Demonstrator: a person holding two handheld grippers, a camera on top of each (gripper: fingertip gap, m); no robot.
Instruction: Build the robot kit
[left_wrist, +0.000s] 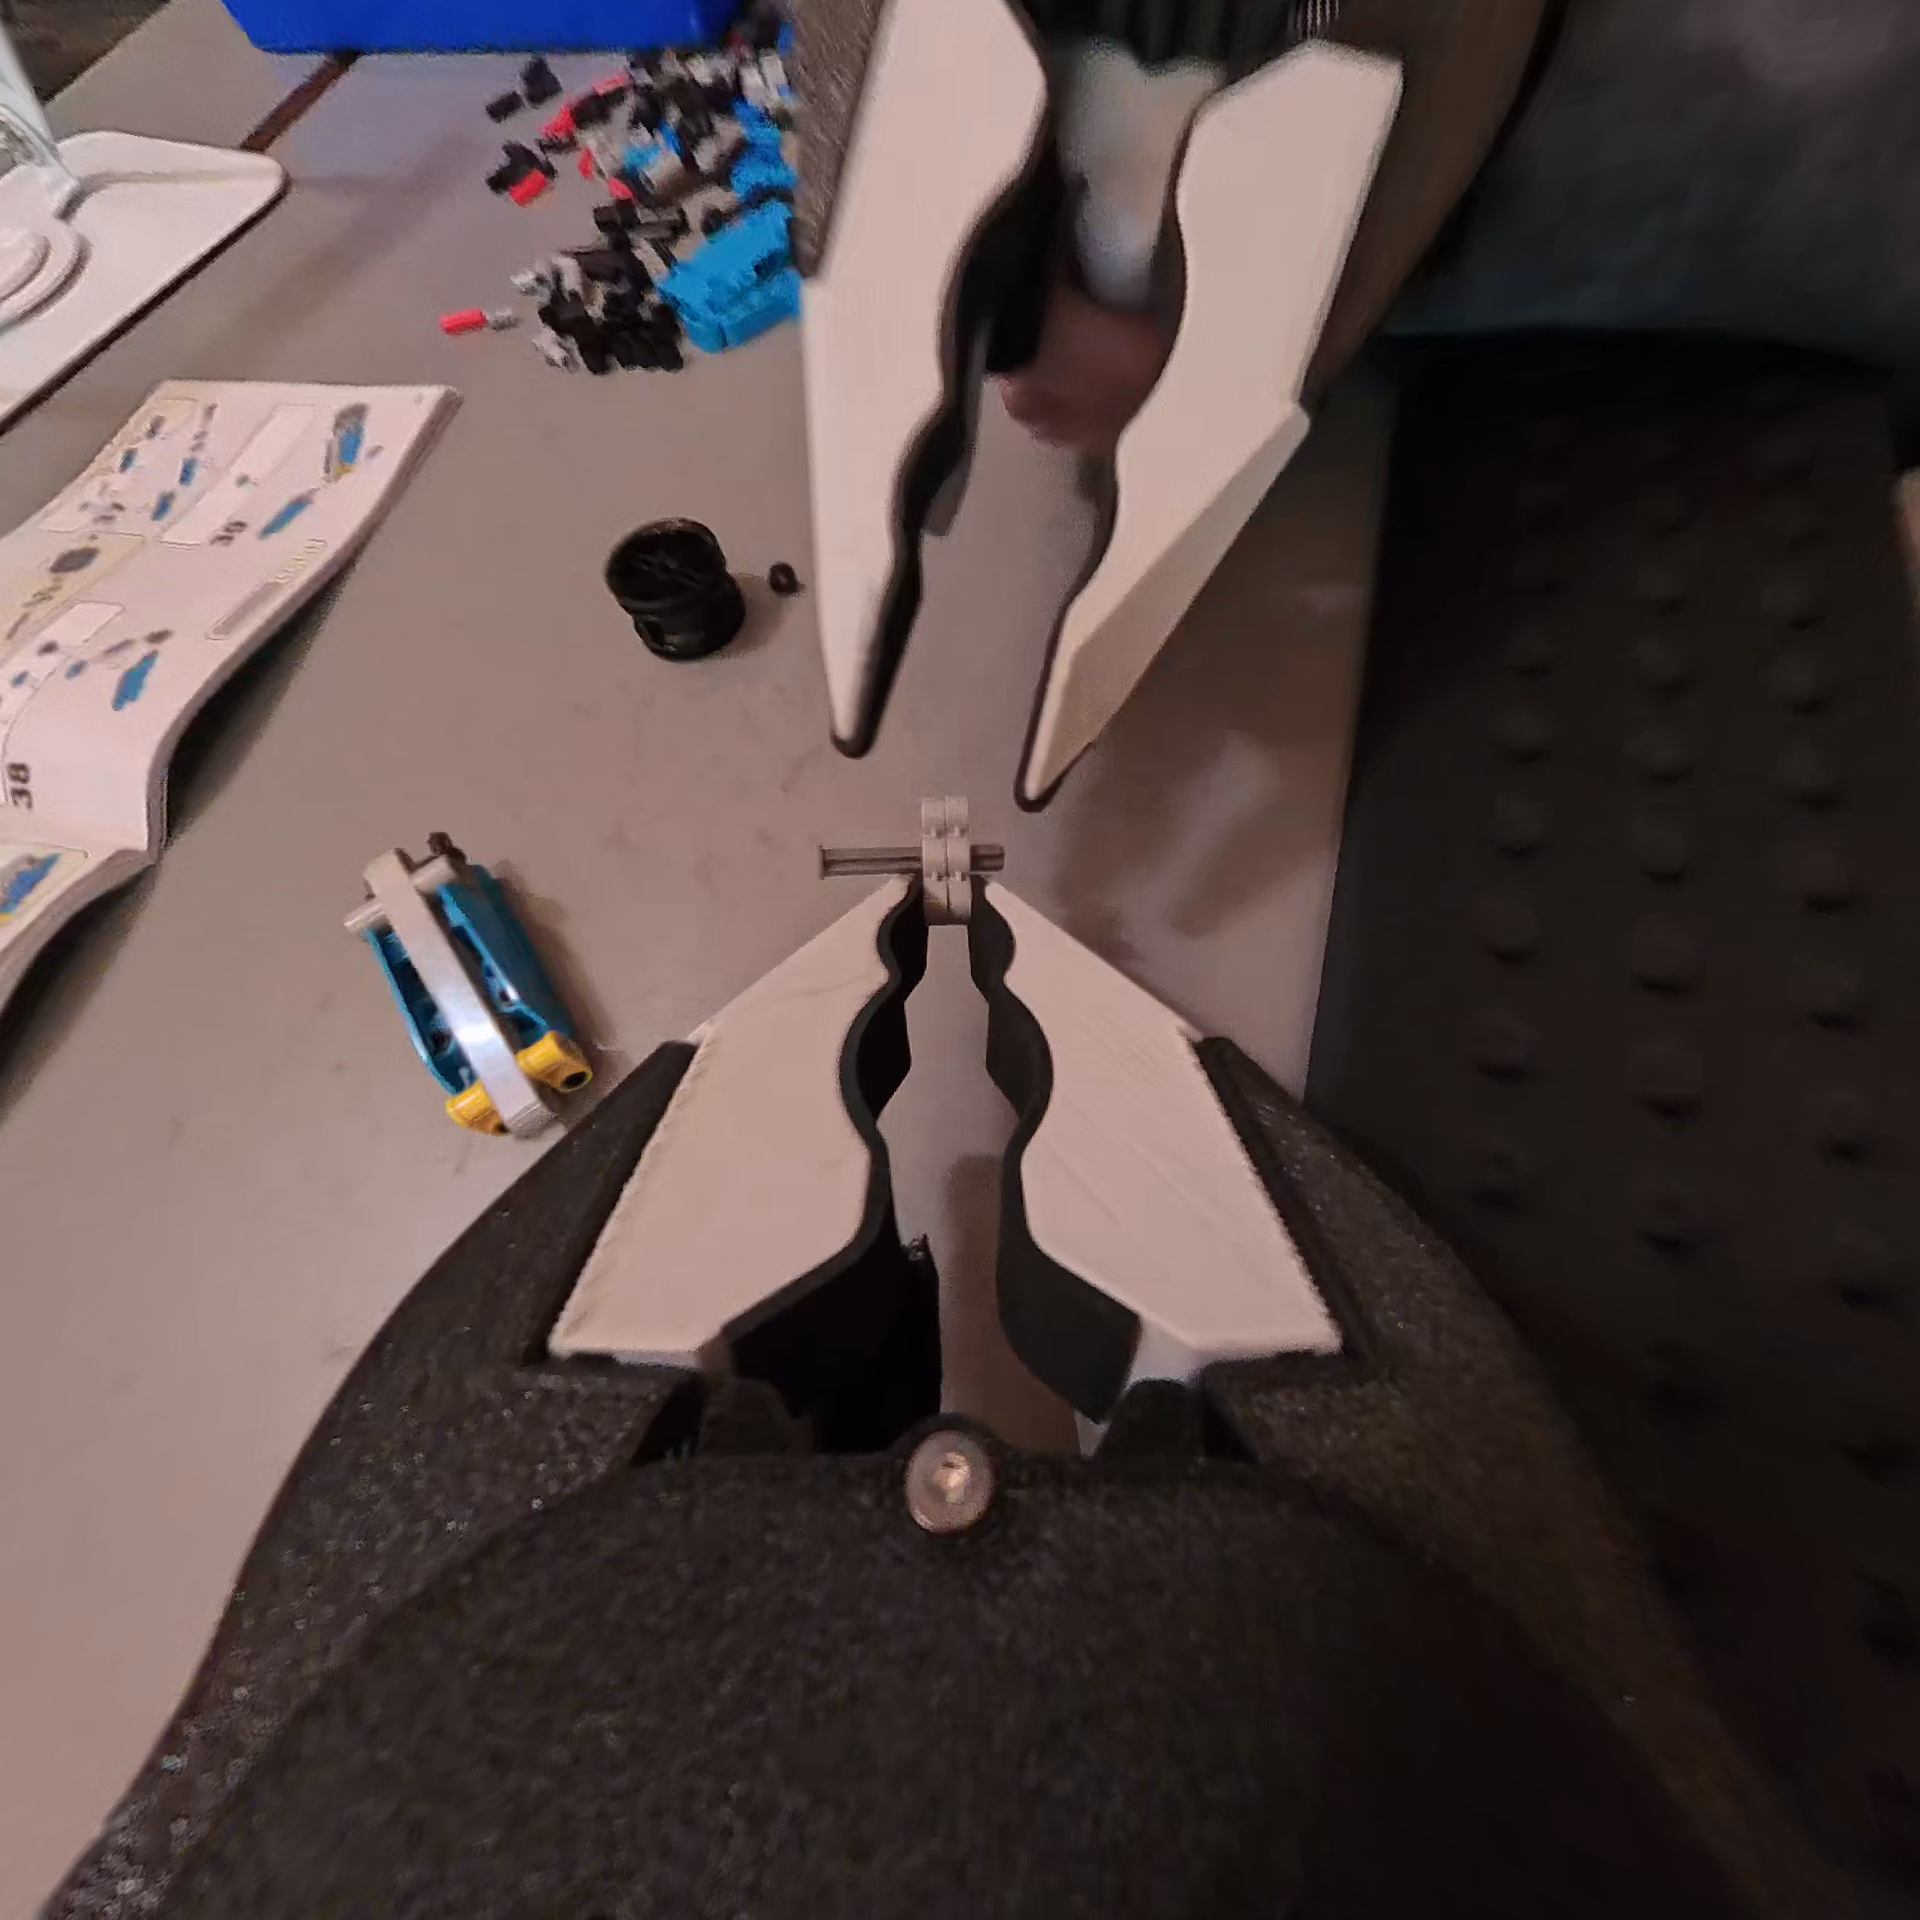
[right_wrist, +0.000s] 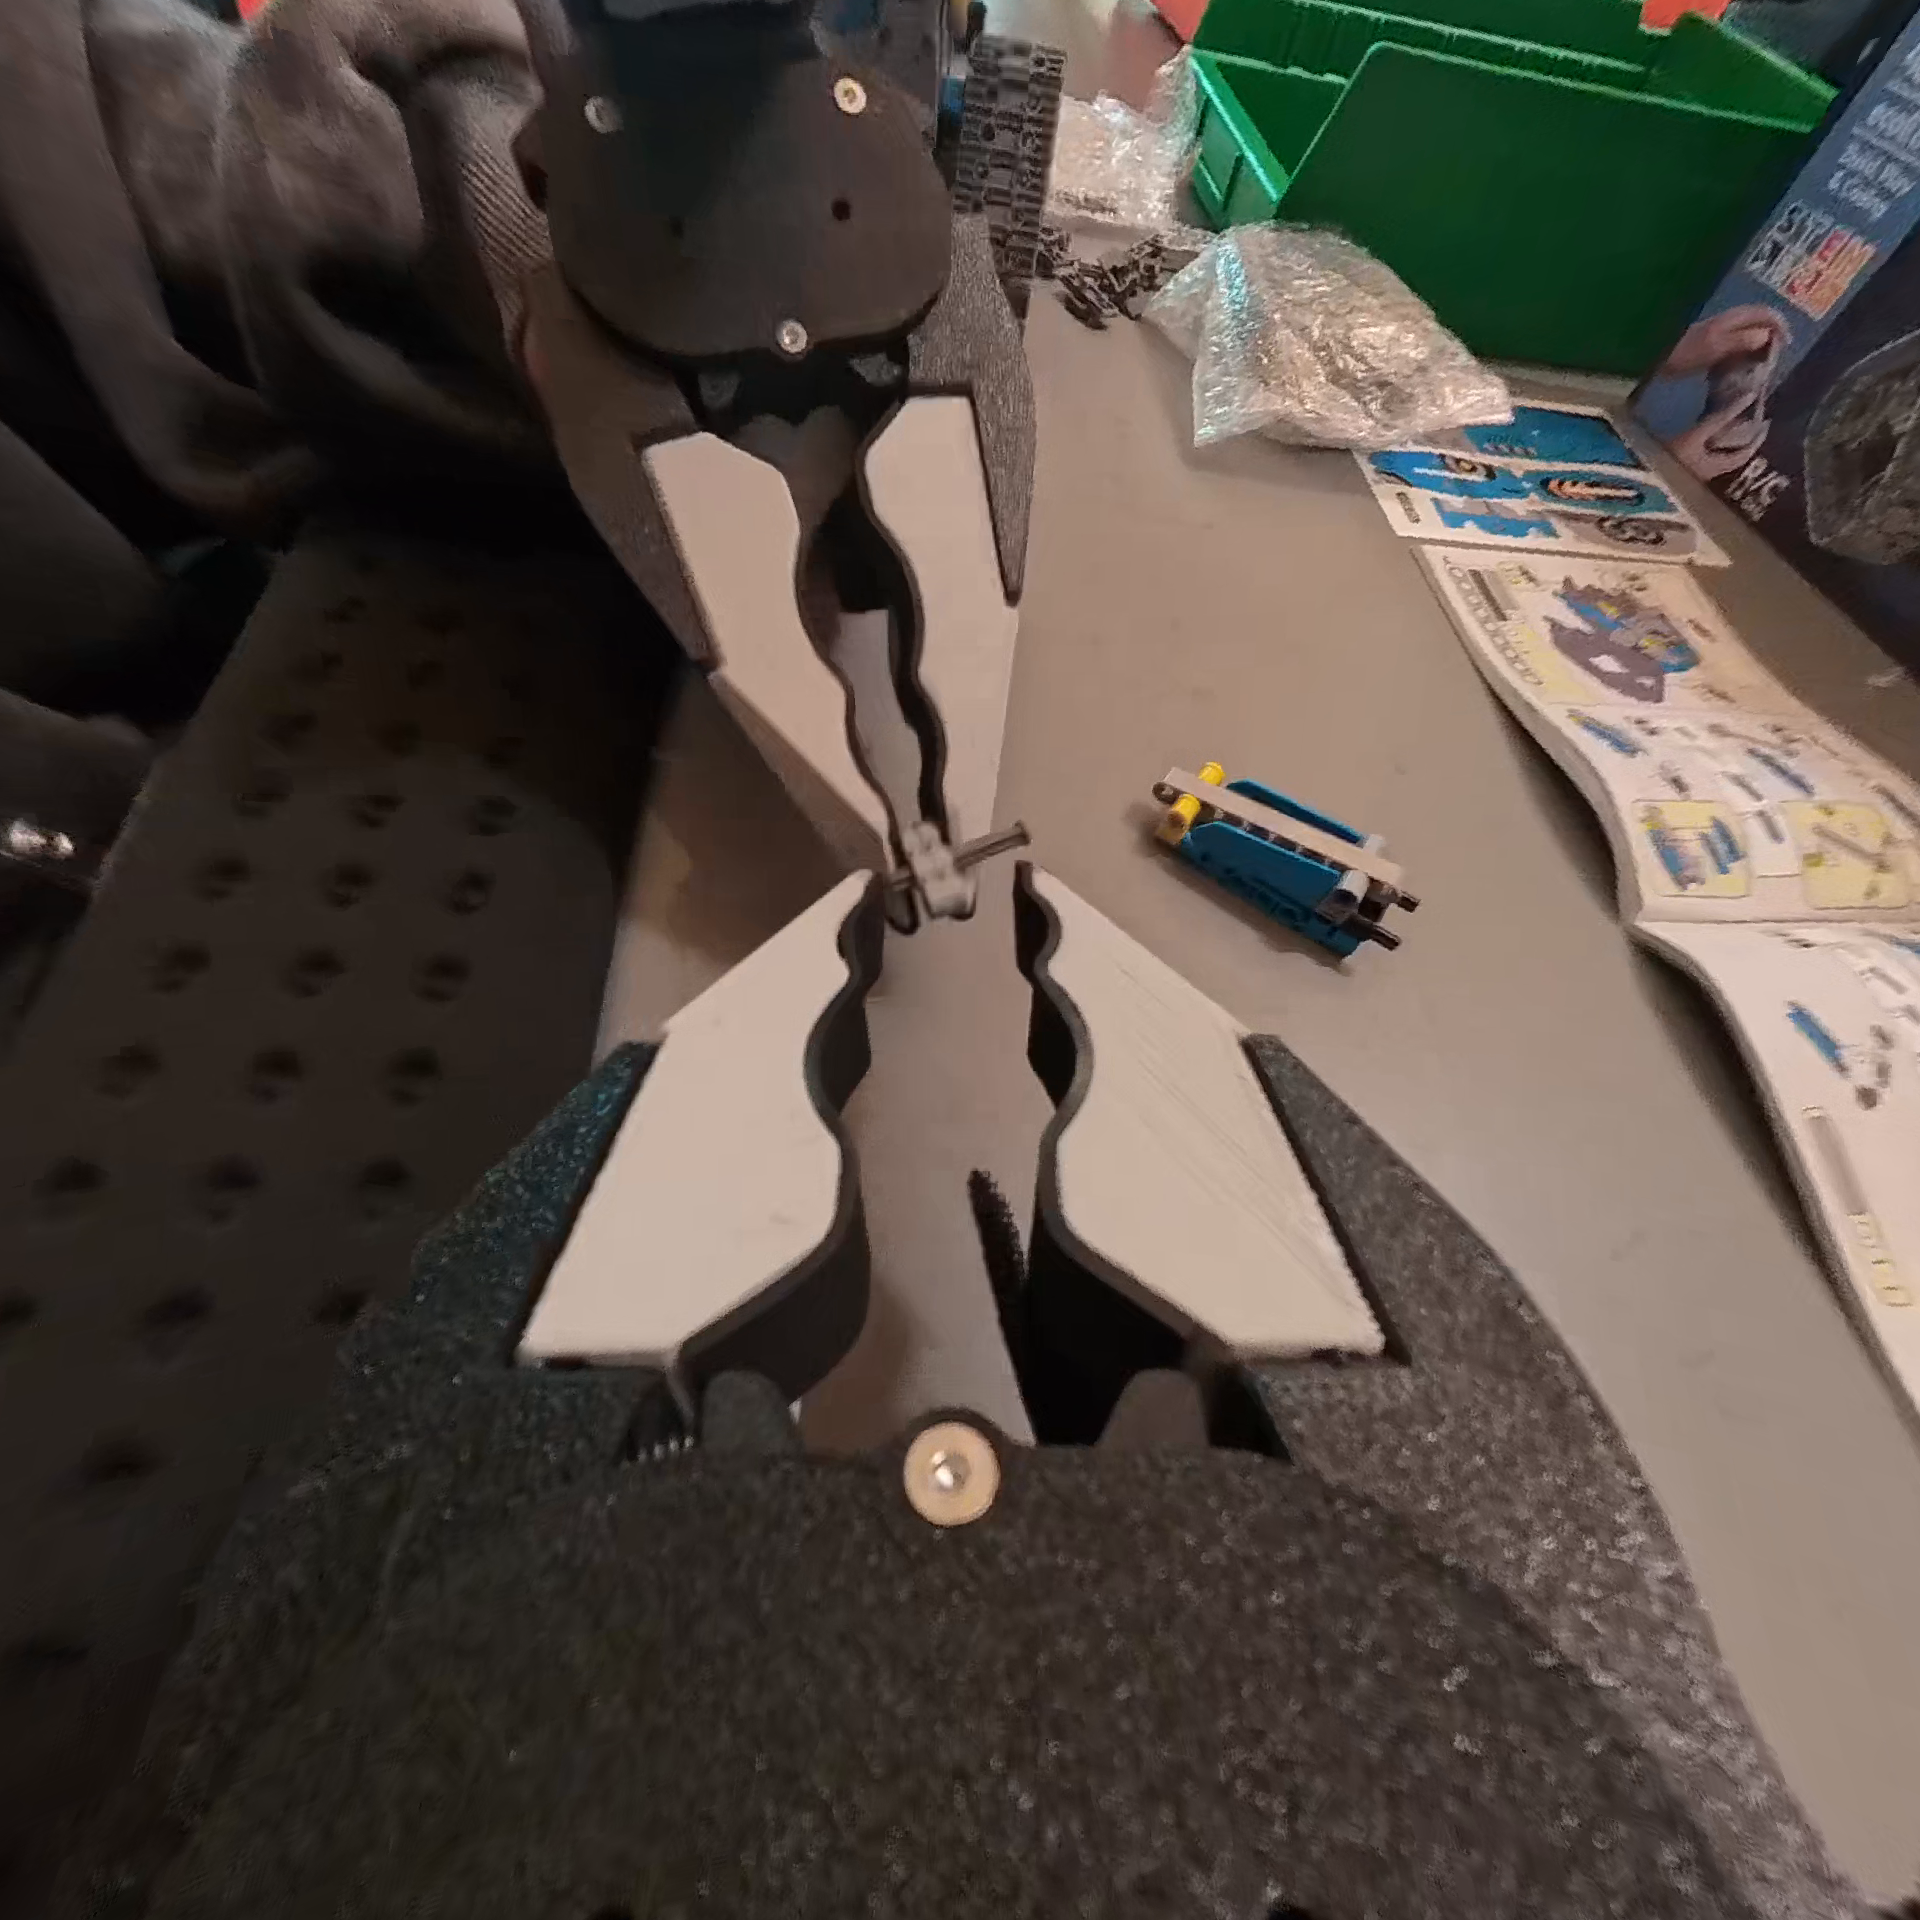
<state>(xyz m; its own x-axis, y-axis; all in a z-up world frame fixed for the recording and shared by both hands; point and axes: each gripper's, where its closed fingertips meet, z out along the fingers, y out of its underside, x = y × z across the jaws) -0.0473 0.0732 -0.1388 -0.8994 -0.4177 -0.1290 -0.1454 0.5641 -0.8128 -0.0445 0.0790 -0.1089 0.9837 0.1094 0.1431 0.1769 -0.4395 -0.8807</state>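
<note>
left tongs (left_wrist: 943, 896): pinched on grey connector with axle (left_wrist: 943, 857), above grey surface (left_wrist: 520, 748) | right tongs (right_wrist: 940, 883): parted, empty, tips facing connector | blue assembly (left_wrist: 473, 1003), booklet (left_wrist: 156, 582) left | green bin (right_wrist: 1507, 156) far

A hobby worktable: loose building bricks (left_wrist: 665, 208), instruction booklet (left_wrist: 156, 582), green bins (right_wrist: 1507, 135).

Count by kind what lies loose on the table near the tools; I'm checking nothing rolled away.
Blue and grey block assembly: 1
Black wheel: 1
Small black bit: 1
Open booklet: 1
Total: 4
The grey piece on a pin sits in the left tool, not counted.
</note>
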